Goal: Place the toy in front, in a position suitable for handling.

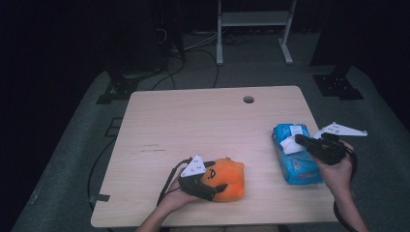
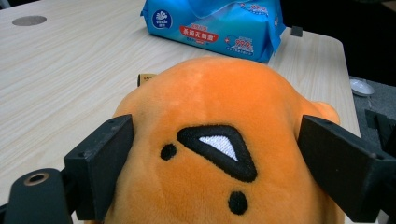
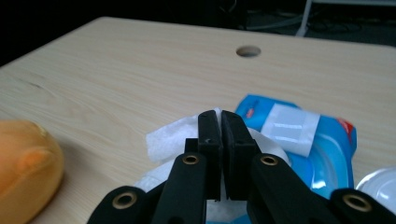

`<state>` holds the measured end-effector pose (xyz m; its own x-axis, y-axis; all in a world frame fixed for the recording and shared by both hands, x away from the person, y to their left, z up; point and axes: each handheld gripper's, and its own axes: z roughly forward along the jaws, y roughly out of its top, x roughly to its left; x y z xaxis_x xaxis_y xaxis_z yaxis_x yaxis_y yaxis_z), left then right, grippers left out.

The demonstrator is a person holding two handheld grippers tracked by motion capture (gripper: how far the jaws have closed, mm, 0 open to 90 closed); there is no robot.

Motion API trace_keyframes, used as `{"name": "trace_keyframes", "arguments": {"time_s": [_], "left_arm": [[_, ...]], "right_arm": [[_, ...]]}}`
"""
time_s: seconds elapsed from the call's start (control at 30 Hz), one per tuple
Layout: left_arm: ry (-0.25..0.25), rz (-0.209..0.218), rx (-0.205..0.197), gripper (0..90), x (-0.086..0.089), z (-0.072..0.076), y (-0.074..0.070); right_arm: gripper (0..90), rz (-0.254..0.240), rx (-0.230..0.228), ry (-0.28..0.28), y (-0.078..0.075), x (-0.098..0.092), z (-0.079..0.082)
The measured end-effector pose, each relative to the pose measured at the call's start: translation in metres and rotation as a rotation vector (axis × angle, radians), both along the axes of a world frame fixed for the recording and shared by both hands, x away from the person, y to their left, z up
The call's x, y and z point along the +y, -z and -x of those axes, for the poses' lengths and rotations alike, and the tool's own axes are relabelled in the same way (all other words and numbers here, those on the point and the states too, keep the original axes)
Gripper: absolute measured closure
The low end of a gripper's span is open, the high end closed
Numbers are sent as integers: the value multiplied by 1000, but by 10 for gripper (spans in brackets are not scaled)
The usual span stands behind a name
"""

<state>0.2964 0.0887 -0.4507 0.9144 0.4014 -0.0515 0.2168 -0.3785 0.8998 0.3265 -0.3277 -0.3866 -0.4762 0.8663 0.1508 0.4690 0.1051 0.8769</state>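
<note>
Light wood table [image 1: 193, 121], dark room beyond. Orange plush toy [image 1: 228, 179] at the near edge, flanked by the left gripper [image 1: 218, 189], jaws apart beside its sides. Blue tissue pack [image 1: 296, 154] at the right side; right gripper [image 1: 299, 140] clamped on a white tissue [image 3: 173, 135] above the pack.

A light wooden table [image 1: 193, 121] with rounded corners is set on a grey carpeted floor [image 1: 63, 159]. A round cable hole [image 1: 248, 99] is cut near the table's far edge. Beyond the table, a white metal frame [image 1: 254, 29] is seen, with black cables [image 1: 193, 53] strewn beside it. Black stand bases [image 1: 116, 89] are placed off the table's far corners, and the surroundings are left in darkness.
</note>
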Motion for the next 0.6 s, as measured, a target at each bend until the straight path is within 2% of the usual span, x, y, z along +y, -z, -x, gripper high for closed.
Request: {"name": "trace_keyframes", "arguments": {"time_s": [0.03,0.13,0.17,0.27,0.3,0.33,0.37,0.4,0.43,0.47,0.5,0.53,0.57,0.6], "left_arm": [[1,1,0,113,0,0,0],[3,1,-2,110,0,0,0],[5,-1,-6,109,0,0,0],[6,-2,-9,107,0,1,0],[6,4,-7,107,0,0,1],[6,4,-7,107,0,0,1],[9,2,-8,106,1,0,1],[9,2,-8,106,1,0,1],[10,2,-8,106,1,0,1],[12,2,-10,106,1,0,1],[13,0,-12,106,1,-1,1],[13,0,-12,106,1,-1,1],[13,5,-9,106,1,-1,2],[13,5,-9,106,1,-1,2]], "right_arm": [[865,-35,-13,-19,-8,0,4],[865,-32,-20,-32,-11,2,6],[865,-17,-25,-55,-15,8,9],[865,-12,-34,-88,-20,16,14],[865,-4,-55,-119,-27,25,19],[865,-4,-55,-119,-27,25,19],[865,5,-83,-159,-37,37,25],[865,5,-83,-159,-37,37,25],[865,18,-105,-212,-46,53,33],[865,23,-116,-231,-48,58,35],[865,24,-115,-256,-51,66,40],[865,24,-115,-256,-51,66,40],[865,12,-118,-329,-56,85,47],[865,12,-118,-329,-56,85,47]]}}
